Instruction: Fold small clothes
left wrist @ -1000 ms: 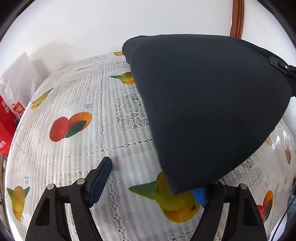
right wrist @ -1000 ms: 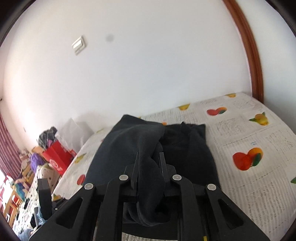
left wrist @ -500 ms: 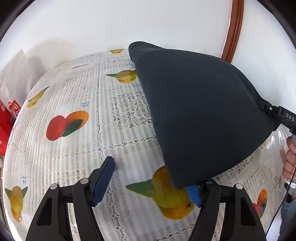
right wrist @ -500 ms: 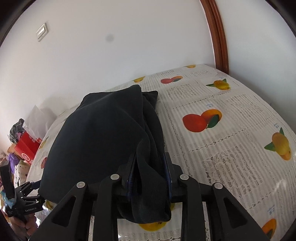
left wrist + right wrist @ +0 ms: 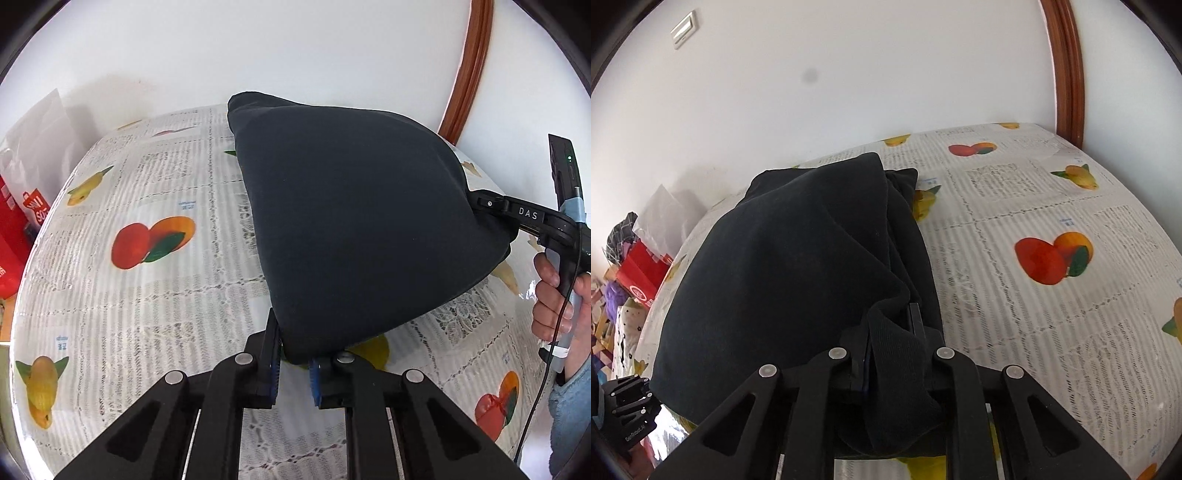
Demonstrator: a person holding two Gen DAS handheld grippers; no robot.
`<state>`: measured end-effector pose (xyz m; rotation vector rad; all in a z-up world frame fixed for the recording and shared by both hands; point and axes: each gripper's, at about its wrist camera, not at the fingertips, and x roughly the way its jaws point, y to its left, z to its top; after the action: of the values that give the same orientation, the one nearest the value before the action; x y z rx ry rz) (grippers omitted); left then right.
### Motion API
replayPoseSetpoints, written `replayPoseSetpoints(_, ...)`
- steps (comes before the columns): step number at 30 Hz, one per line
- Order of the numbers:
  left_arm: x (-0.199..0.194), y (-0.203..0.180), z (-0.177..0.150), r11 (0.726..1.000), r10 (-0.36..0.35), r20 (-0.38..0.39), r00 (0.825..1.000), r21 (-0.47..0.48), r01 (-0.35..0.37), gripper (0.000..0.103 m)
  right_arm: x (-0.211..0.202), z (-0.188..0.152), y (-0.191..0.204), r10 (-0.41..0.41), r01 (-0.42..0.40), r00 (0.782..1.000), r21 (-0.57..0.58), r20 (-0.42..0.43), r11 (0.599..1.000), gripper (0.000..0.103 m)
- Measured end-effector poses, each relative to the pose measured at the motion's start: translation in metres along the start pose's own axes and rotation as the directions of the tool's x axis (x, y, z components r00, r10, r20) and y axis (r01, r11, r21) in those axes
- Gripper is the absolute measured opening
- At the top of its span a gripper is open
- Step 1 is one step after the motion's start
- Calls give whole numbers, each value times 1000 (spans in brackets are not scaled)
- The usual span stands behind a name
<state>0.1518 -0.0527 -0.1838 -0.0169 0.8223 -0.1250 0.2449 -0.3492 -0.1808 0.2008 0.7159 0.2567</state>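
Holding one dark cloth (image 5: 354, 221) over a desk (image 5: 147, 314) with a fruit-print cover. Far end of the cloth down on the desk by the white wall (image 5: 295, 48), the rest pulled up like a little tent between two grippers.

Left gripper (image 5: 294, 363) low at the near corner of the cloth, closing on it, blue fingers (image 5: 274, 363) pinching that corner from both sides.

Right gripper (image 5: 890, 343) off to the right side of the cloth, closing too, squeezing a thick bunched fold with a bit of it hanging down below the fingers. Seen from the left camera, gripped by a hand (image 5: 554, 295) in a blue sleeve, with a thin black cord hanging down.

Red bag (image 5: 22, 229) well apart, past the left edge of the desk.
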Motion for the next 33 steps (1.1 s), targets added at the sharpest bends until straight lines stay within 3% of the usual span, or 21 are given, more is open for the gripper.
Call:
replayPoseSetpoints(3,-1,16,-5,999,30,-27,999,-30,-31,13,7,1,18,48,-49,999,-31,-15,998,16)
replayPoseSetpoints(6,-1,27,-9,998,6,-29,1000,-65,-8,14,-2,1,19,90,-89,996,-72,4,993,18)
replayPoseSetpoints(10,0,27,-10,998,8,-26,1000,-64,-9,15,-26,-10,-4,50,-49,998,-48,27,998,20)
replayPoseSetpoints(14,1,23,-10,998,50,-27,998,-48,-51,30,-51,-12,-13,-15,18,998,-48,63,999,21)
replayPoseSetpoints(16,1,24,-9,997,52,-41,998,-59,-54,35,-58,-8,-6,10,-6,996,-49,91,999,22)
replayPoseSetpoints(20,-10,26,-13,998,5,-69,998,-67,-9,43,-55,-8,16,51,-42,994,-89,100,995,23)
replayPoseSetpoints(22,-22,21,-19,997,-74,-47,996,-38,72,43,-45,-15,28,34,-23,996,-139,81,990,23)
replayPoseSetpoints(24,-36,17,-22,994,-108,-11,994,-16,107,46,-30,-25,32,-16,23,999,-167,47,986,23)
replayPoseSetpoints(28,-48,13,-12,998,-54,49,997,20,53,49,-32,-35,23,-21,24,999,-155,26,988,24)
replayPoseSetpoints(33,-15,29,9,999,10,5,1000,-31,-10,54,-45,-16,23,-48,45,999,-181,-9,982,28)
